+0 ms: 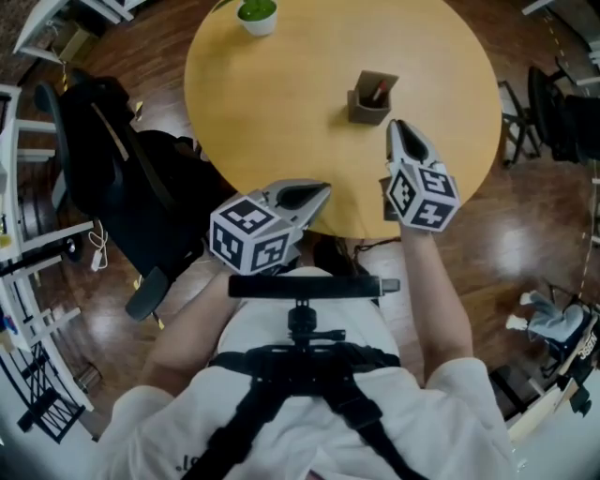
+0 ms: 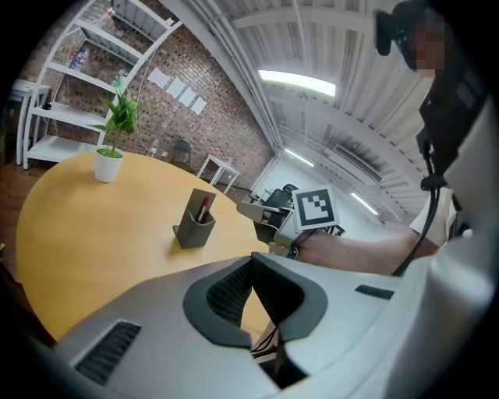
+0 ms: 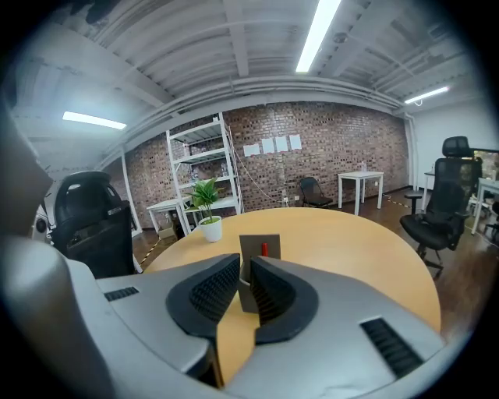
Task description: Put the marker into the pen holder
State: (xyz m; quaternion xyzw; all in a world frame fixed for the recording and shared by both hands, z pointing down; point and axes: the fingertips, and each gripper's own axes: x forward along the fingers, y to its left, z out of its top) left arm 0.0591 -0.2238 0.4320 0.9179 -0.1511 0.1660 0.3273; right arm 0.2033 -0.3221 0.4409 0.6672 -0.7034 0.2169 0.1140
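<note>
Marker: one, red (image 1: 379, 92), standing inside the pen holder, top showing above the rim.
Pen holder: one, brown (image 1: 366, 111), right of the table's (image 1: 281, 103) centre.
Potted plant: one (image 1: 257, 17), at the far edge.
Left gripper: one (image 2: 252, 261), over the near edge; jaw tips together, nothing held.
Right gripper: one (image 3: 243, 265), near the holder, not touching; jaws a narrow slit apart, empty.
</note>
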